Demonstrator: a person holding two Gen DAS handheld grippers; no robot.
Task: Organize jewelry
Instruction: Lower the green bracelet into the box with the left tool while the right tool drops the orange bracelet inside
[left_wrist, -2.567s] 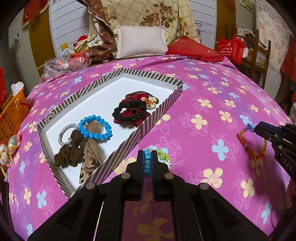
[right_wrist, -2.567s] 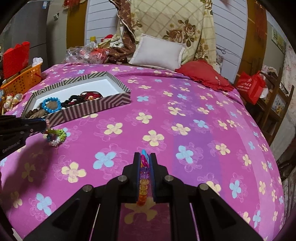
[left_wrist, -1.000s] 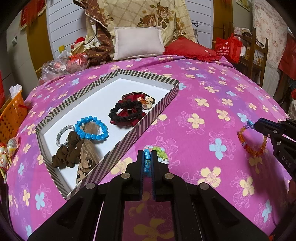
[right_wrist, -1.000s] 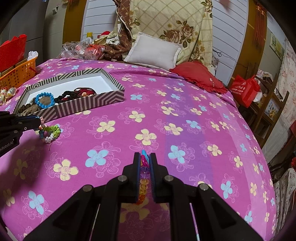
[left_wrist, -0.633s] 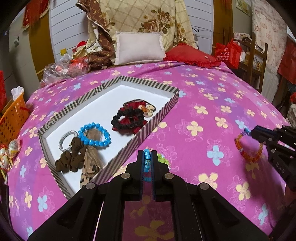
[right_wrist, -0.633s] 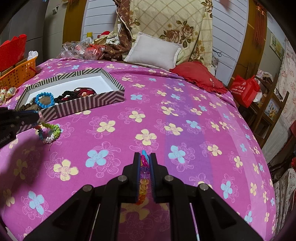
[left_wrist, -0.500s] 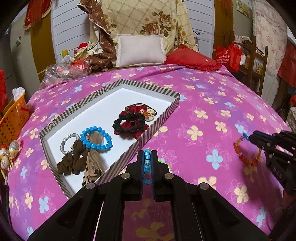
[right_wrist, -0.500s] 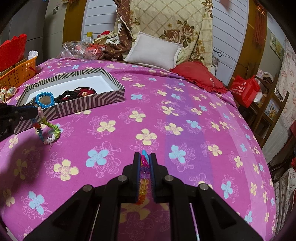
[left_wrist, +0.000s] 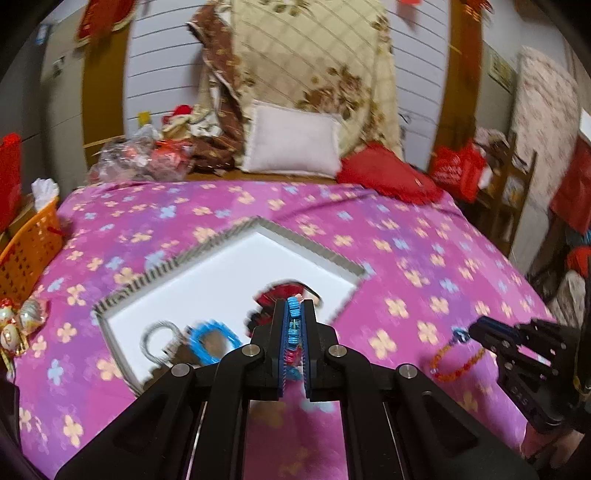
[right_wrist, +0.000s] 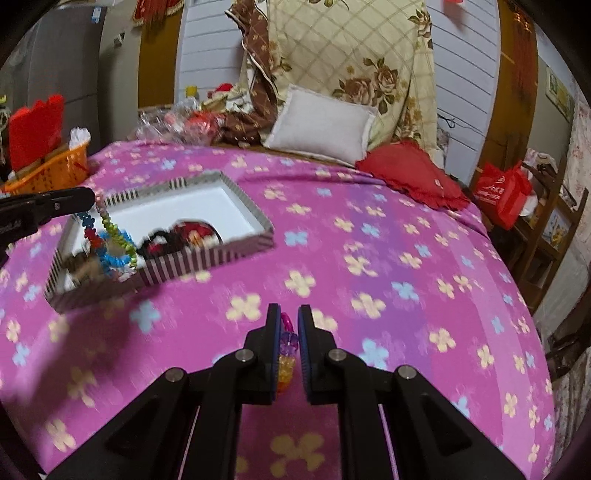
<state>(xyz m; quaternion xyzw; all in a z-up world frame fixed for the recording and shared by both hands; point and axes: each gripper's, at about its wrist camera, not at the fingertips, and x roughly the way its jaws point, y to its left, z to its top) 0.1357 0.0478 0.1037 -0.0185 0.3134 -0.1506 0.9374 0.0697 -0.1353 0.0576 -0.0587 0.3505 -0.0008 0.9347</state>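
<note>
Both grippers have risen off the bedspread (right_wrist: 388, 258) since the earlier frames, and each carries a bracelet up with it.

The left gripper (left_wrist: 294, 314) is clamped on a multicoloured bead bracelet (right_wrist: 110, 236), its jaws pressed together on a stack of blue beads. A second ago that bracelet dangled low over the cover, short of the striped box (right_wrist: 207, 254); now, in the right wrist view, it hangs from the gripper tip right over the near corner of the box, in front of the things inside. From the left wrist view the box has slid down under the fingers, so the red and black hair tie (left_wrist: 280, 295) sits just past the tips, and the blue bead bracelet (left_wrist: 212, 341) and grey ring (left_wrist: 159, 339) lie just left of them.

The right gripper (right_wrist: 289, 325) is closed on an orange bead bracelet (left_wrist: 458, 363), pink and amber beads pinched between its pads. That loop hangs free above the cover, off to the right of the left gripper and well clear of the box, much as before but higher.
</note>
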